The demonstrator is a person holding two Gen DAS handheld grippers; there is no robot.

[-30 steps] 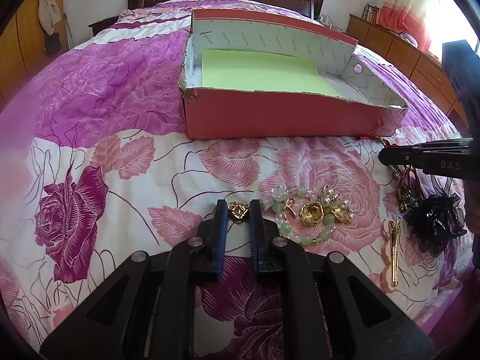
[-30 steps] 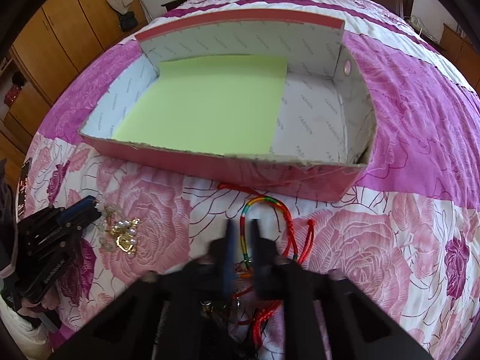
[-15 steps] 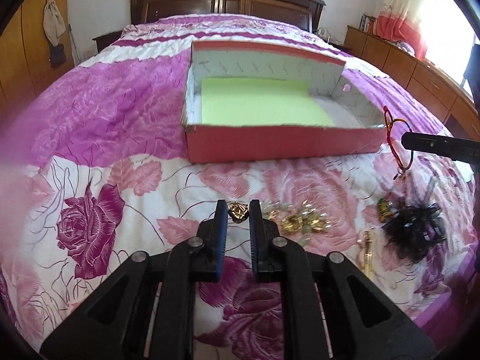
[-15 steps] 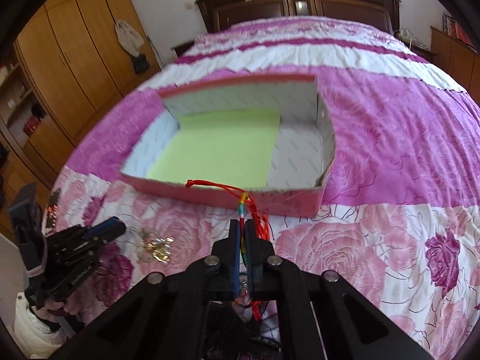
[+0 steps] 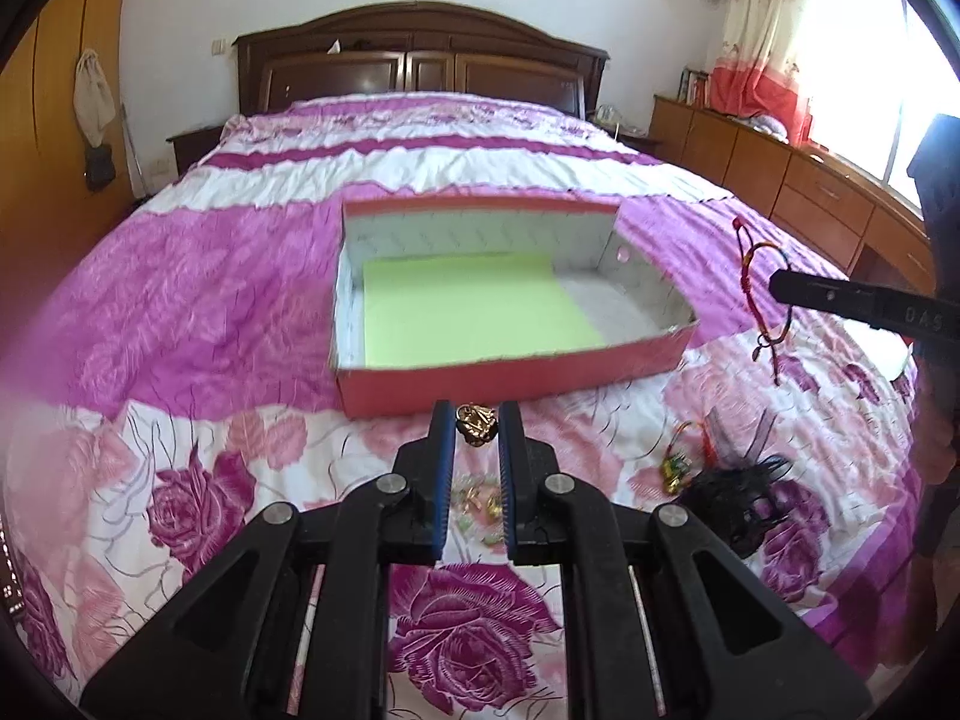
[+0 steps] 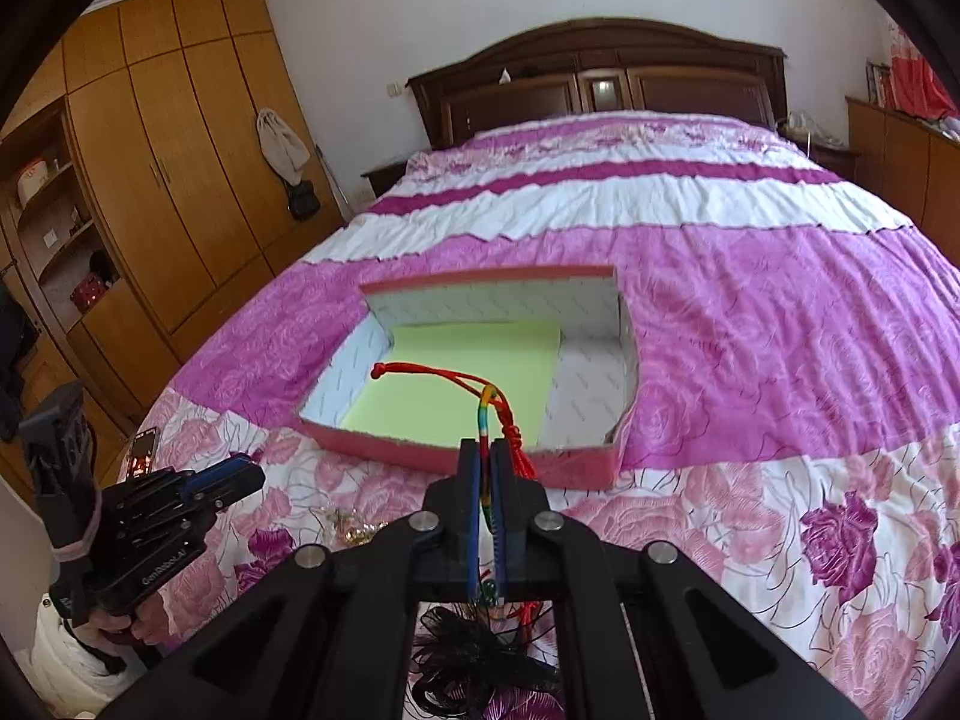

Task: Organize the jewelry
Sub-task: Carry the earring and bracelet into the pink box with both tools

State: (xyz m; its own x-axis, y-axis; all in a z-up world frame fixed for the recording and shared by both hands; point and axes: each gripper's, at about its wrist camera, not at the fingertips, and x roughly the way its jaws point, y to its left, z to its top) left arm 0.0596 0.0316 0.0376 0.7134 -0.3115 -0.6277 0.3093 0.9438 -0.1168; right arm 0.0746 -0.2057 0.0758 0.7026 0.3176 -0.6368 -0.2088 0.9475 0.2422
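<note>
We note both tongs lifted off bed since a second ago. Left tongs (image 5: pixel 474 420) clamped on gold rose charm (image 5: pixel 476 423); right tongs (image 6: pixel 486 450) clamped on red cord bracelet (image 6: pixel 480 387). Both near pink box (image 5: pixel 510 375): drop-off next, we judge.

The gold charm (image 5: pixel 476 423) gleams like polished metal; the cardboard box (image 5: pixel 600 367) looks matt, lined with smooth paper; the bedspread (image 5: pixel 180 300) is soft printed cloth; the headboard (image 5: pixel 420 60) is glossy wood.
</note>
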